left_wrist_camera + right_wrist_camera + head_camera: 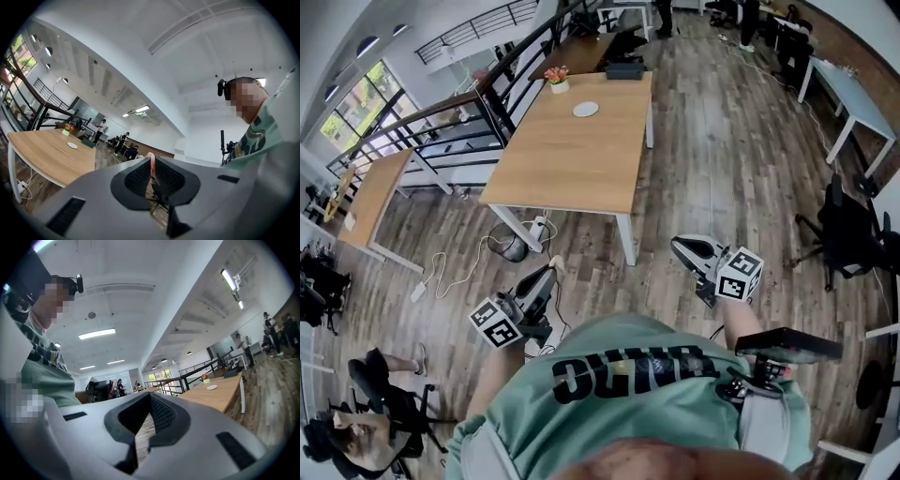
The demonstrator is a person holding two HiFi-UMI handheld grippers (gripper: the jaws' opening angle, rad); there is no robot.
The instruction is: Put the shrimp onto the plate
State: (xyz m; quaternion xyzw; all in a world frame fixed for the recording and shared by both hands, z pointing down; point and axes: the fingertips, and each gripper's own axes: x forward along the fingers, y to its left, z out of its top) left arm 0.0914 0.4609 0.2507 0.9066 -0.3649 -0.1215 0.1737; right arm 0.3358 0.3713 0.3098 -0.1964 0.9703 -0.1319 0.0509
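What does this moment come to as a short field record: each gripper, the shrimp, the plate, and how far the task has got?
left gripper: shut on the shrimp, a thin pink strip pinched between the pads
right gripper: jaws together, nothing between them
plate: white, toward the far end of the wooden table, near a small flower pot
person: standing on the wood floor, short of the table's near edge
task: shrimp held, not yet on the plate

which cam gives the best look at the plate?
Head view: the plate shows whole from above, on the table near a flower pot. Both gripper views show it only as a small, edge-on sliver far off.
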